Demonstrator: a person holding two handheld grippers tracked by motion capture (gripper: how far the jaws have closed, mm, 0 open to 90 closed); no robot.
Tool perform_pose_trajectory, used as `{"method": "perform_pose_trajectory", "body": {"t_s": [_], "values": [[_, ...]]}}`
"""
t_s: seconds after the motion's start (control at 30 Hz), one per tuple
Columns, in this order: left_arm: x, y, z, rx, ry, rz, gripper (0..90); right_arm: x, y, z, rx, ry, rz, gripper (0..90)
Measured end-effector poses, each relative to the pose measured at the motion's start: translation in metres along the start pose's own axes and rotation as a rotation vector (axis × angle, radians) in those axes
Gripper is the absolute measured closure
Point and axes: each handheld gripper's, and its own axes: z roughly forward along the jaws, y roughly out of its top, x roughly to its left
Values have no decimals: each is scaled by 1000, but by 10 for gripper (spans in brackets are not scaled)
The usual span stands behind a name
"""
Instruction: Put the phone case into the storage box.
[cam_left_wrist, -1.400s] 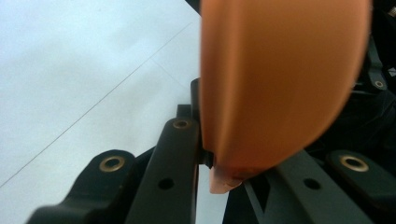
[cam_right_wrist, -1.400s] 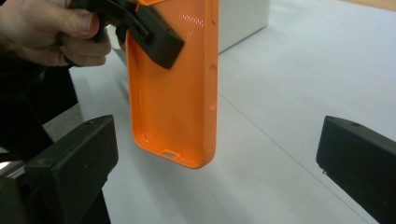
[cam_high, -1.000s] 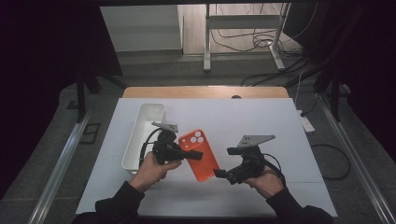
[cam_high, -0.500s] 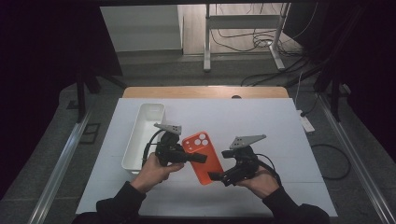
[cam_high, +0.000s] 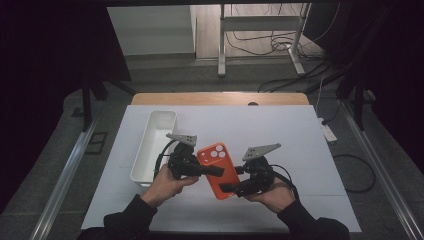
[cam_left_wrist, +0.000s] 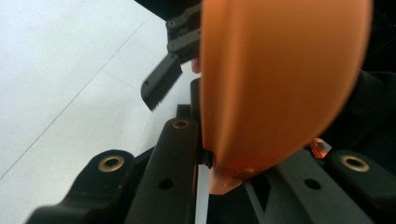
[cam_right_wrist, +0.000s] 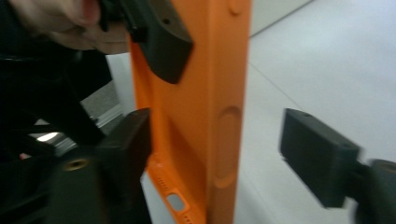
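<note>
High view: my left hand-held gripper (cam_high: 212, 171) is clamped on the orange phone case (cam_high: 219, 170), holding it above the desk (cam_high: 300, 135) beside the white bin (cam_high: 155, 145). My right hand-held gripper (cam_high: 229, 188) has just been closing; its jaws straddle the case's lower end, one pad (cam_right_wrist: 322, 158) not touching. Likely a handover: next, finish the squeeze squarely. Right gripper view shows that gap; high view doesn't.

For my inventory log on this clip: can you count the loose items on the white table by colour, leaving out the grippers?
Orange: 1, the phone case
White: 1, the tray
Total: 2
</note>
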Motion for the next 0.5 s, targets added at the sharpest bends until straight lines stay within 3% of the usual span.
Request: {"method": "perform_pose_trajectory", "body": {"t_s": [0.3,0.5], "values": [[-1,0,2,7,-5,3,846,1,0,0,17,97,-17,706],[-3,2,-1,-8,-28,17,780,-1,0,-1,8,164,-19,845]]}}
